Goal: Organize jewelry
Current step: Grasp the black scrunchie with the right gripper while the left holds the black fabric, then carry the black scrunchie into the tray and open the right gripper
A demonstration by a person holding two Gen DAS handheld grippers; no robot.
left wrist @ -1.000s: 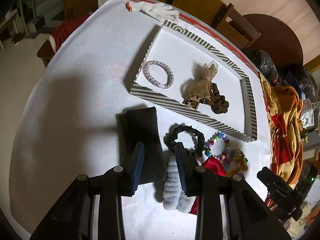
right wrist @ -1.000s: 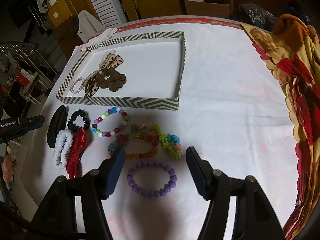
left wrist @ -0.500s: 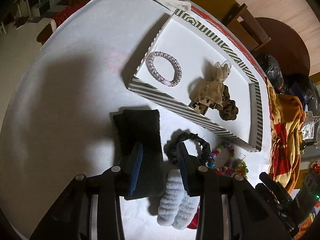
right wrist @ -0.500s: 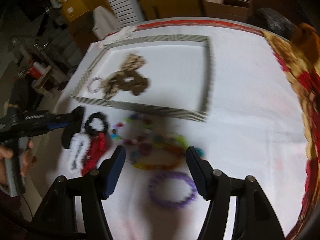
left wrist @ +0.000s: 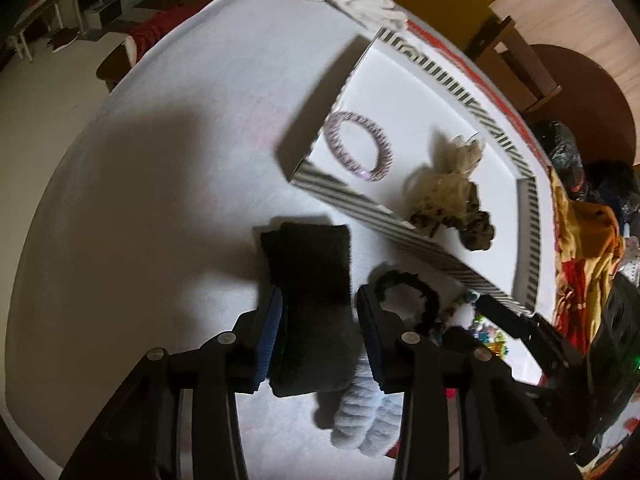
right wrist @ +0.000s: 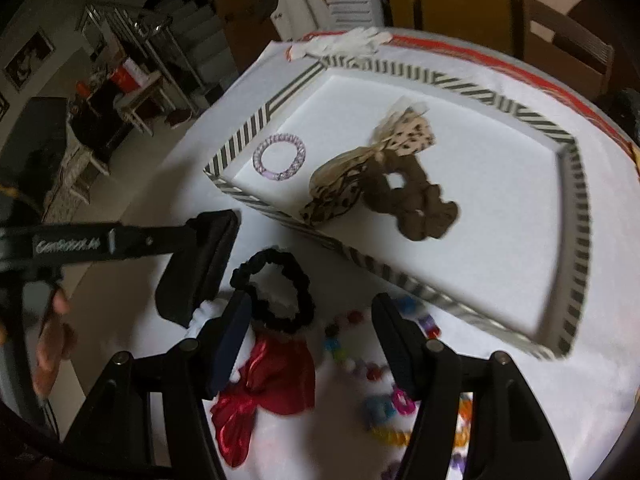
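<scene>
Left wrist view: left gripper [left wrist: 316,328] stands apart astride a black pad [left wrist: 310,276] lying on the white cloth [left wrist: 160,200]; whether its pads touch it I cannot tell. A black scrunchie [left wrist: 416,292] lies just right, before the striped tray [left wrist: 400,232]. Right wrist view: right gripper [right wrist: 312,336], apart, hovers over that scrunchie [right wrist: 276,292] and a red bow [right wrist: 264,392], gripping nothing.

One striped tray [right wrist: 576,216] holds three pieces: a pink bracelet [right wrist: 279,157], a leopard bow [right wrist: 348,184], a brown scrunchie [right wrist: 412,200]. Outside sits one black scrunchie [right wrist: 276,292] and one red bow [right wrist: 264,388].
</scene>
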